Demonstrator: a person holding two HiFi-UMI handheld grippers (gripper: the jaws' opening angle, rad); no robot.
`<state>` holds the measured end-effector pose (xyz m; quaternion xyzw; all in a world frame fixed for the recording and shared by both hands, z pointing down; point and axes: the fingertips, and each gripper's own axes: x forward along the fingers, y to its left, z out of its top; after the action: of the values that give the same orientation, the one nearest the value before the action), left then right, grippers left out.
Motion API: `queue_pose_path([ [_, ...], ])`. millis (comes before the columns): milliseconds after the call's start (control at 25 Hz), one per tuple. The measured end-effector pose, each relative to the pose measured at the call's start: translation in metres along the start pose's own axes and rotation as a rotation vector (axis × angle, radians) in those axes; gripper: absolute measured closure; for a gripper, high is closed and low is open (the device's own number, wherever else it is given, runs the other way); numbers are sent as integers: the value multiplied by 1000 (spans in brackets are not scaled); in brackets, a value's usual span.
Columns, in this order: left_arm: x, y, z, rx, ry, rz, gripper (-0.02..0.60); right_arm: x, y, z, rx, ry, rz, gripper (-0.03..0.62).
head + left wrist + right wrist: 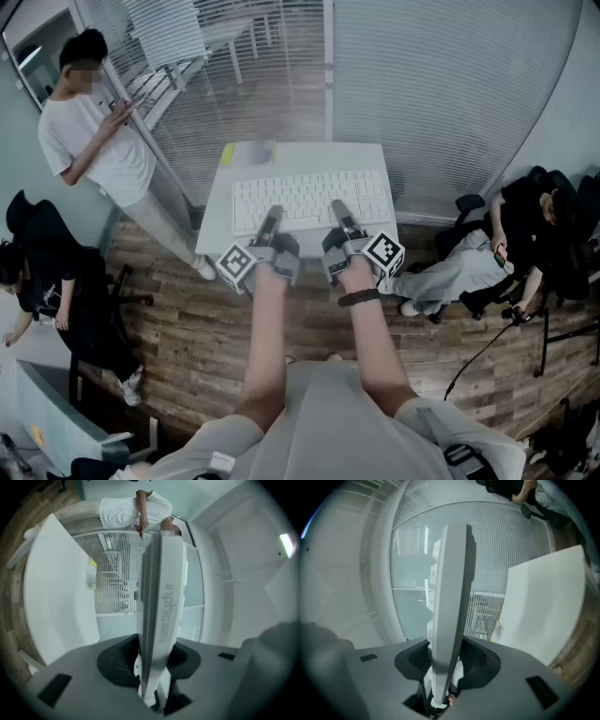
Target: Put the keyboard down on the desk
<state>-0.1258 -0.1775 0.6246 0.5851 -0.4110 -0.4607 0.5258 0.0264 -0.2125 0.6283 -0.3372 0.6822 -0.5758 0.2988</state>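
1. The left gripper [273, 223] and right gripper [340, 216], mid-frame, were each clamped on the near edge of the keyboard [309, 195], likely to keep it level.
2. The keyboard hung above the white surface [300, 156], not touching it.
3. A yellow note [228, 153] lay at the surface's upper-left corner.

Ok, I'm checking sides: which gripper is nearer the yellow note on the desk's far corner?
Left. The left gripper holds the keyboard on the side of the yellow note; the right gripper holds it farther right.
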Motion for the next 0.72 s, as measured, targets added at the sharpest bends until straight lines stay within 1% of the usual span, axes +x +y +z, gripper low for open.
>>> queue_pose_path([
  [160, 4, -9, -1, 1, -13, -27, 446, 6, 13, 2, -10, 30, 49, 447],
  [280, 2, -15, 1, -9, -36, -53, 446, 8, 17, -1, -18, 61, 52, 447],
  [360, 3, -10, 0, -38, -46, -36, 446, 10, 15, 2, -9, 53, 27, 447],
  [440, 3, -3, -2, -56, -47, -9, 446, 10, 7, 4, 28, 41, -4, 448],
  [560, 1, 8, -3, -39, -38, 18, 446, 10, -6, 2, 92, 30, -10, 448],
  [640, 4, 13, -2, -22, -26, 19, 446, 12, -15, 4, 101, 30, -13, 448],
  [720, 8, 19, -1, -21, -15, 14, 446, 15, -23, 4, 105, 29, -25, 448],
])
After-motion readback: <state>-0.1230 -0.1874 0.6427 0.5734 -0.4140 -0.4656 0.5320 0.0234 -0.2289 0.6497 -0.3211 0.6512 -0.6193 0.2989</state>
